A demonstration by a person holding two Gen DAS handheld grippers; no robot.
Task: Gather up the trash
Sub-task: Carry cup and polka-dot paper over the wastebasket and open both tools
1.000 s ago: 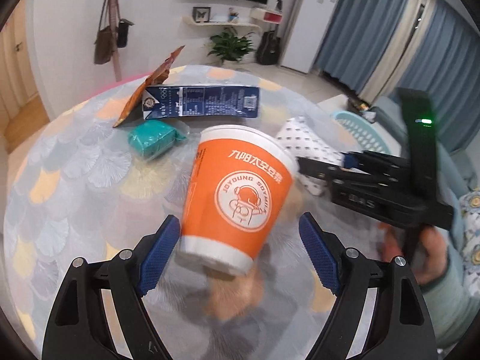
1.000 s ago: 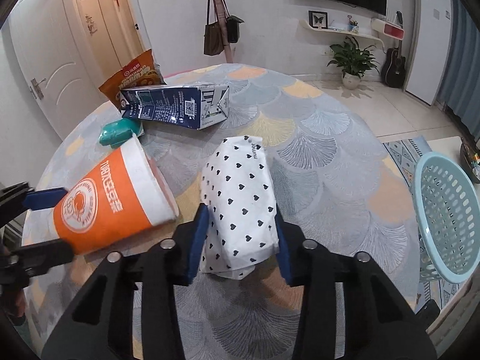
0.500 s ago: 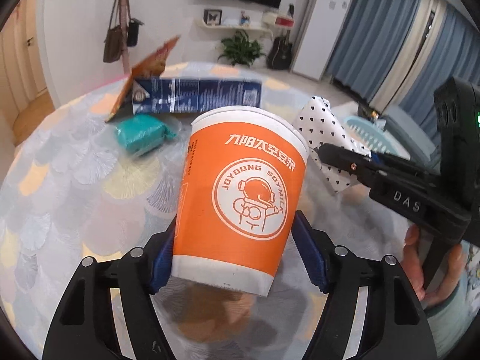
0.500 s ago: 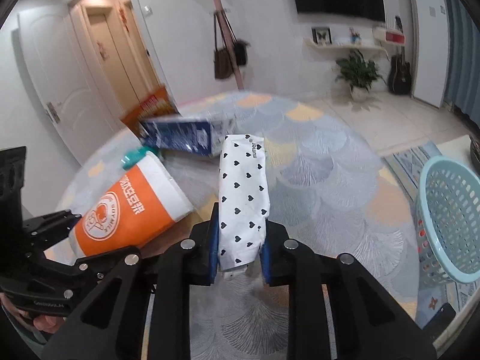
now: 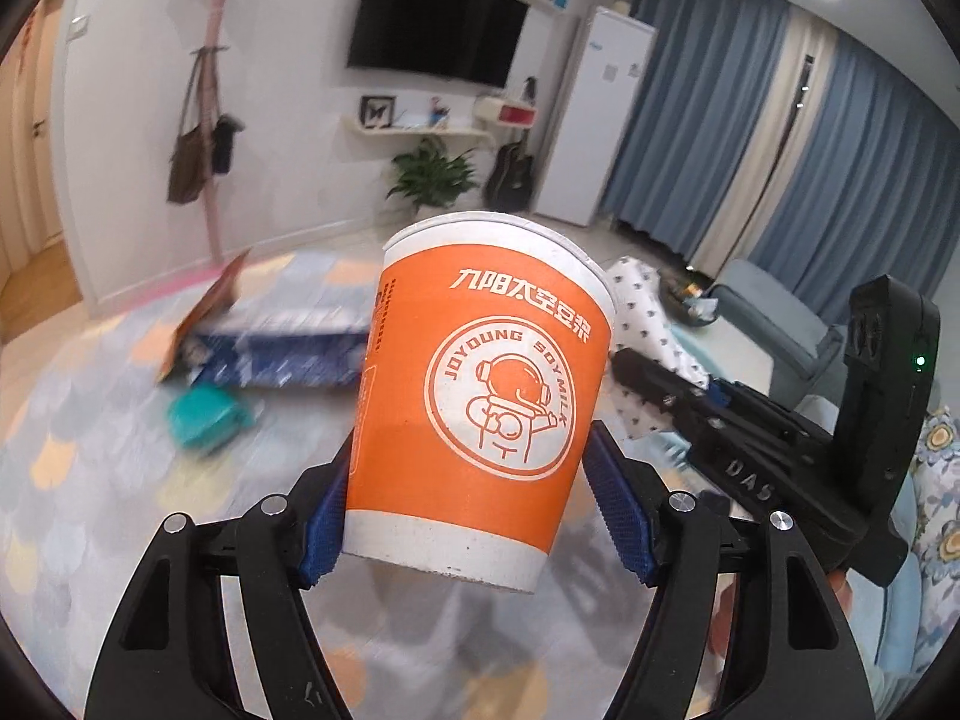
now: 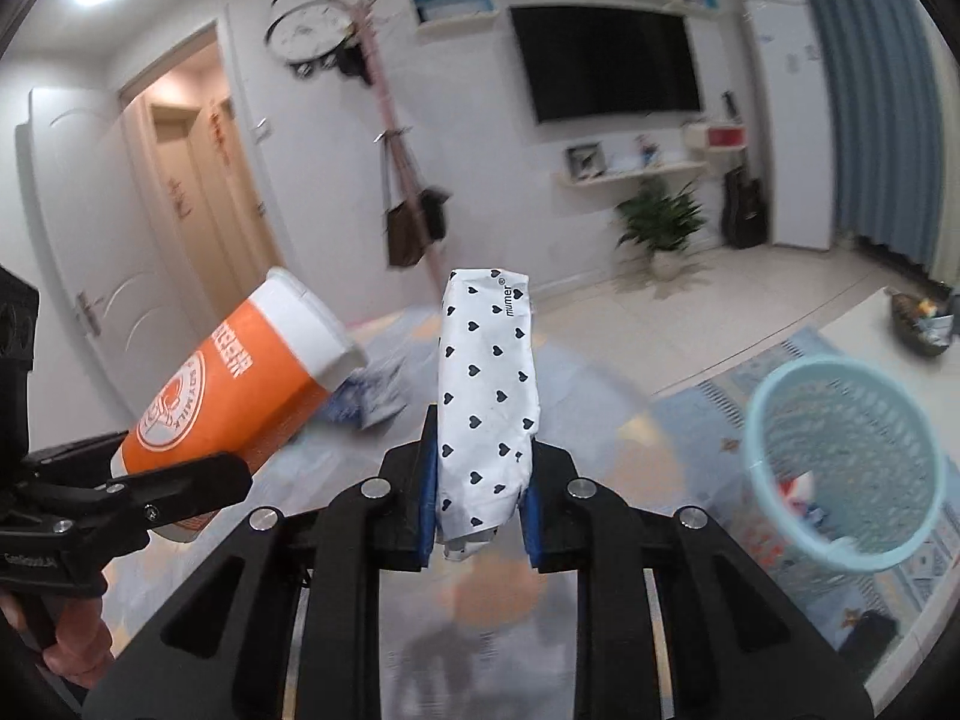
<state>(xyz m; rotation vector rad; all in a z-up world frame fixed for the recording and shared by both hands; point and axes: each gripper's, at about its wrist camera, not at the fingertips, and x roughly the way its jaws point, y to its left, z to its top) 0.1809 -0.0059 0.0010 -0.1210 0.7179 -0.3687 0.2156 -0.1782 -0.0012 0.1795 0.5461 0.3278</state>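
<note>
While both grippers hold items aloft, the basket (image 6: pixel 840 468) sits right.

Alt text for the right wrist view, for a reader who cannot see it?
The right gripper clamps a white heart-print packet upright above the table. To its left, the left gripper holds a tilted orange paper cup; a light blue basket sits on the floor at right.

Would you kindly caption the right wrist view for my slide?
Right tongs grip a white heart-print packet, with the pale-blue mesh basket at right.
</note>
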